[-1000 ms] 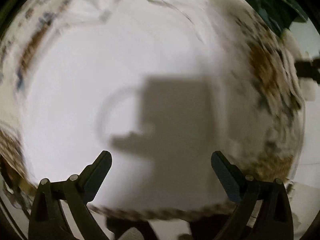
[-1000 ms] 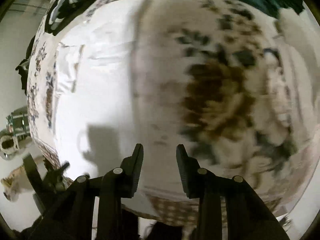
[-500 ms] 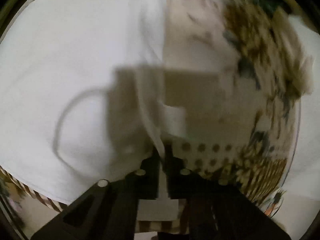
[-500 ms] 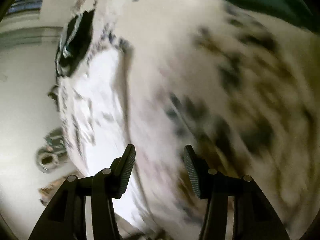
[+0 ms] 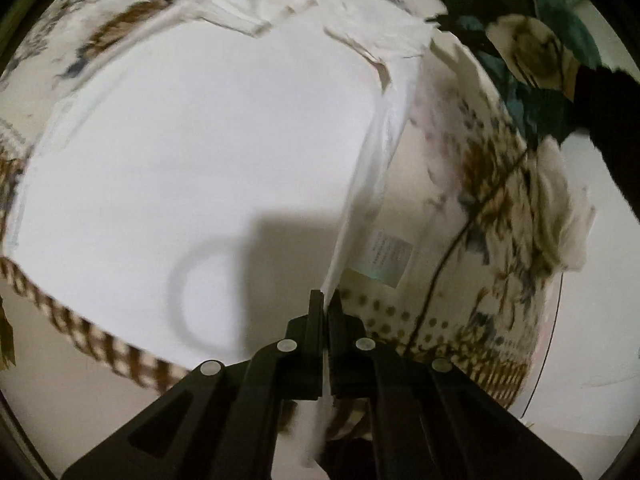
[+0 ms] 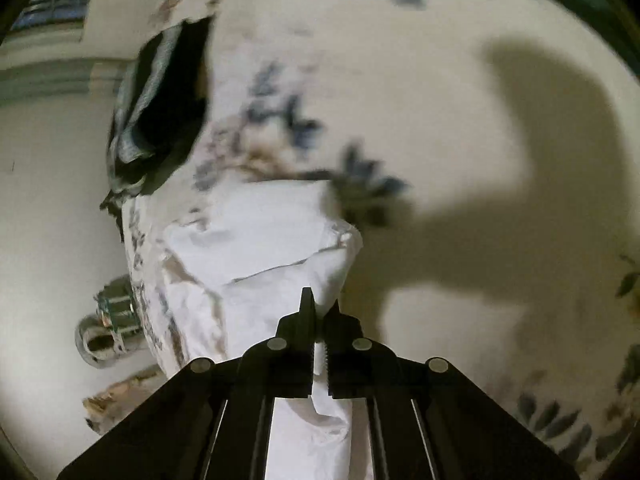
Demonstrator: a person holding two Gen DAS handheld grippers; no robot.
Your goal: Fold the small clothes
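Left tongs [image 5: 325, 300] pinching white garment [image 5: 192, 152] at right edge; garment spread flat on floral bed [image 5: 472, 184]; right tongs [image 6: 320, 300] clamped on its far corner; step: both corners gripped, fold starting; next: lift together, carry edge across, keep tension even.

Left gripper [image 5: 325, 300]: matte black angular fingers, four round silver rivets across the linkage; right gripper [image 6: 320, 304]: same black build, ribbed inner pads, pale slots along its arms
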